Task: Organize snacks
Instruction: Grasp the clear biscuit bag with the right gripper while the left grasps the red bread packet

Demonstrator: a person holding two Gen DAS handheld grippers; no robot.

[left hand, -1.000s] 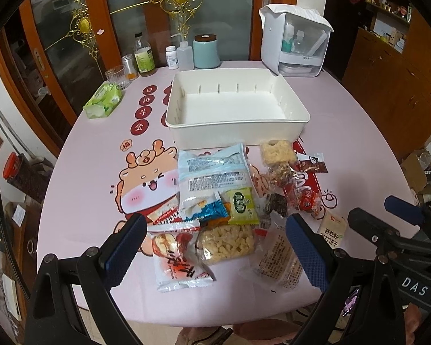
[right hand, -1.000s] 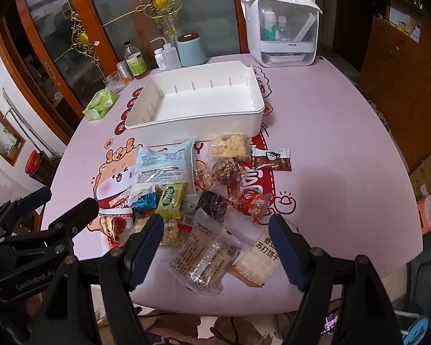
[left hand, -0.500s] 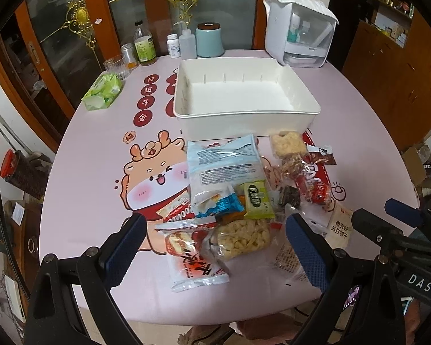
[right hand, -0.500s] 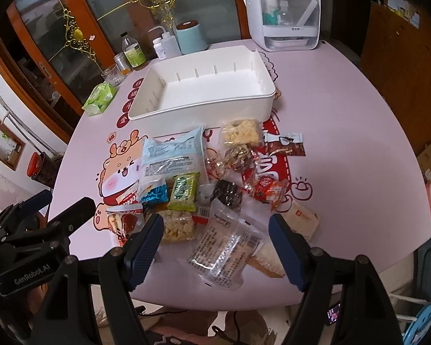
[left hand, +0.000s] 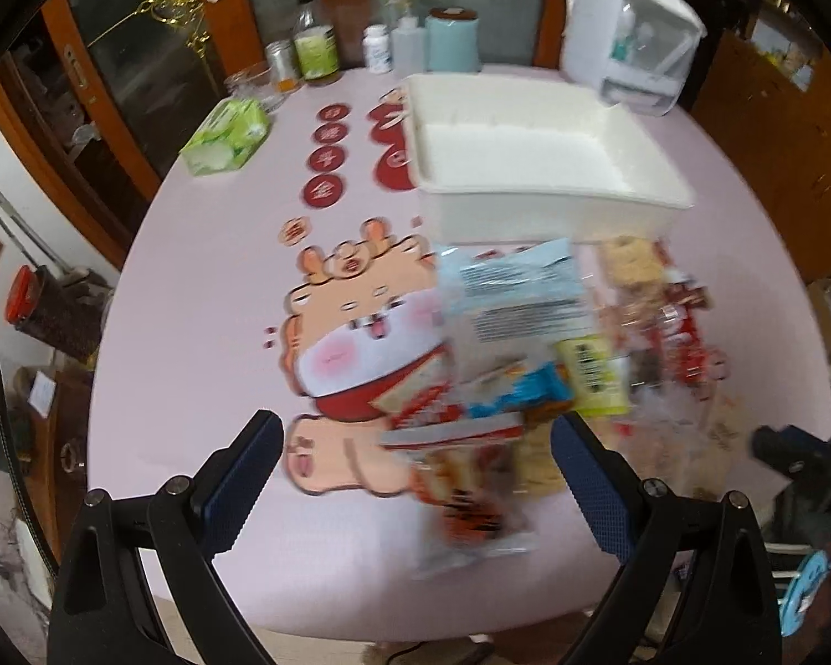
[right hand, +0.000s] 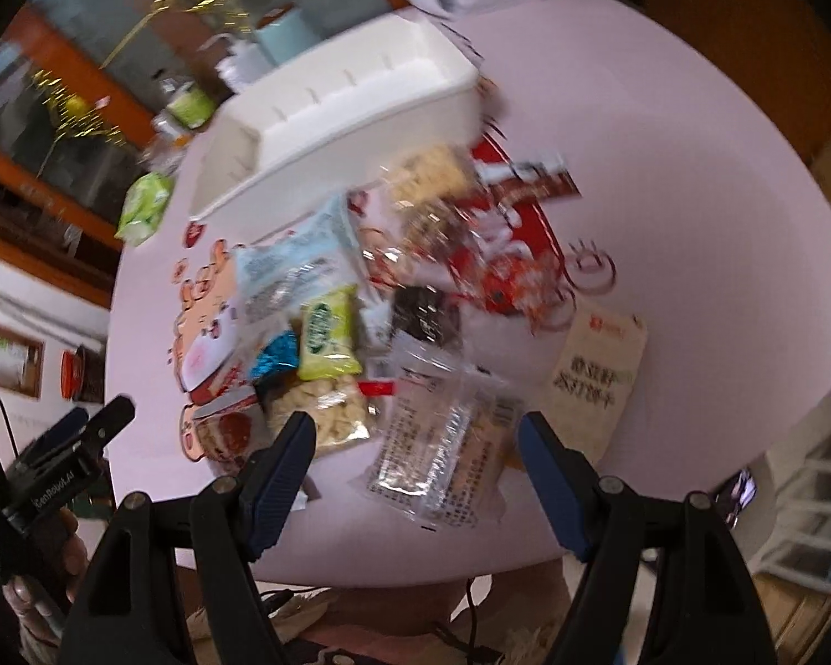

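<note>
Snack packets (left hand: pixel 532 366) in a loose heap on pink table (left hand: pixel 205 288), just in front of empty white bin (left hand: pixel 532 166). Left gripper (left hand: pixel 415 471): fingers spread, nothing between the pads, hovering over the heap's near left edge. Frame blurred. Right gripper (right hand: pixel 415 454): fingers spread wide, held above a clear-wrapped packet (right hand: pixel 443 454) at the heap's near side, not touching it. Beige packet (right hand: pixel 598 371) lies apart on the right.

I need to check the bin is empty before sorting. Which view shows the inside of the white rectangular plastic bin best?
The left wrist view: the white rectangular plastic bin faces it squarely, its floor bare. The right wrist view shows the bin tilted and blurred, the near wall hiding part of the floor.
</note>
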